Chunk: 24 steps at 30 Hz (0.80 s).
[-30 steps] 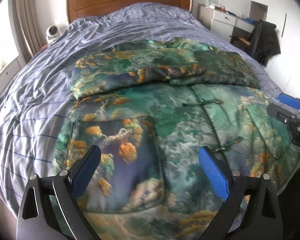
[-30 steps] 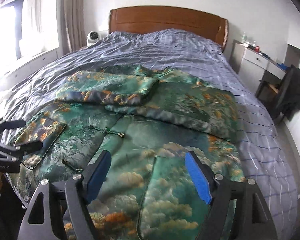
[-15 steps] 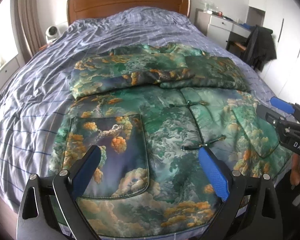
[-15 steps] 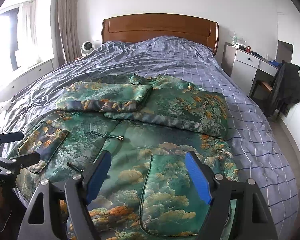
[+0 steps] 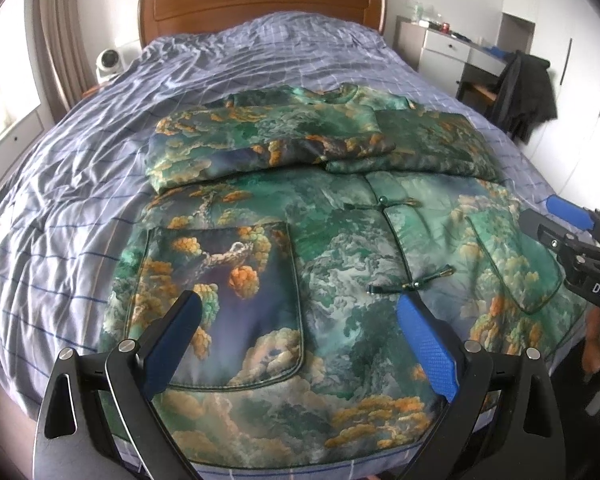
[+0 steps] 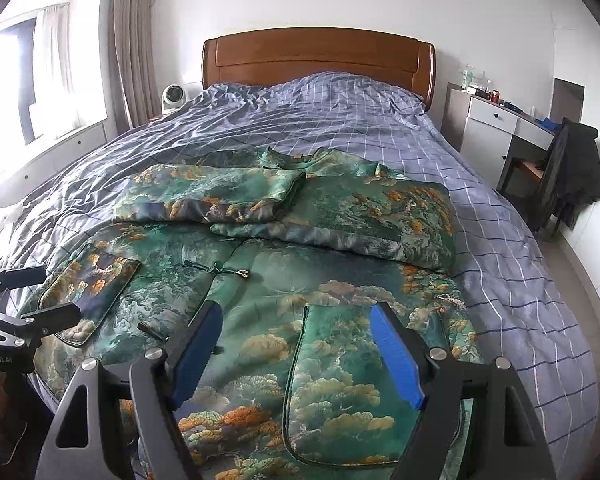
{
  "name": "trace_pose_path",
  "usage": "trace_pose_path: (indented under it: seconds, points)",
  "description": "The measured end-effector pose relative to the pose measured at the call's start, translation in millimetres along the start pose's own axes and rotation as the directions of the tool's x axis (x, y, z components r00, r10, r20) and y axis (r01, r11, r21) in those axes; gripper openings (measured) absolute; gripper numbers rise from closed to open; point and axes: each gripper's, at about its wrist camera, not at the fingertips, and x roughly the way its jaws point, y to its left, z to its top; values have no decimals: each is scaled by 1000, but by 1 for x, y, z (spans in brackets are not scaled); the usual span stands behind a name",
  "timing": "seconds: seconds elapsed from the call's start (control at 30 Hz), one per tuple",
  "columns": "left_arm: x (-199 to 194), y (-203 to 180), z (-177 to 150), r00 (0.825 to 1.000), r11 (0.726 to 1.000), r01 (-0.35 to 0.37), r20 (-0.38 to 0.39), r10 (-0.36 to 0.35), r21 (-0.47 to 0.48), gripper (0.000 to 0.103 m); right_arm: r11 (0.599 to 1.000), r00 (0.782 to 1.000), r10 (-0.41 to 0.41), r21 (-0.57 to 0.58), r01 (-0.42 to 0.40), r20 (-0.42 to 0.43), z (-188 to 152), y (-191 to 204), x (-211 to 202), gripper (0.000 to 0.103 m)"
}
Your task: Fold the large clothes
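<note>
Right wrist: checked bed (image 6: 500, 240), wooden headboard (image 6: 318, 58).

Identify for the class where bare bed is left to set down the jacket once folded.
Free: the checked duvet between the jacket collar and the headboard, and the strip along the desk side. Crowded: the near half, covered by the jacket with both sleeves folded across, left tool and right tool open above its hem.
</note>
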Motion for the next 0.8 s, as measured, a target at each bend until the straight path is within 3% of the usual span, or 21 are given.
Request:
trace_pose_path:
  seconds: [0.57, 0.67, 0.8]
  points:
    - [1, 9, -2, 1000, 1000, -24, -13, 23, -17, 99, 1000, 1000, -5, 8, 5, -7, -1, -3, 1, 78]
    - [0, 18, 2, 999, 999, -30, -17, 29, -31, 99, 1000, 1000, -7, 8, 8, -6, -1, -4, 1, 78]
    - [-6, 58, 6, 997, 993, -81, -9, 80, -91, 101, 1000, 1000, -28, 7, 28, -1, -1, -12, -3, 78]
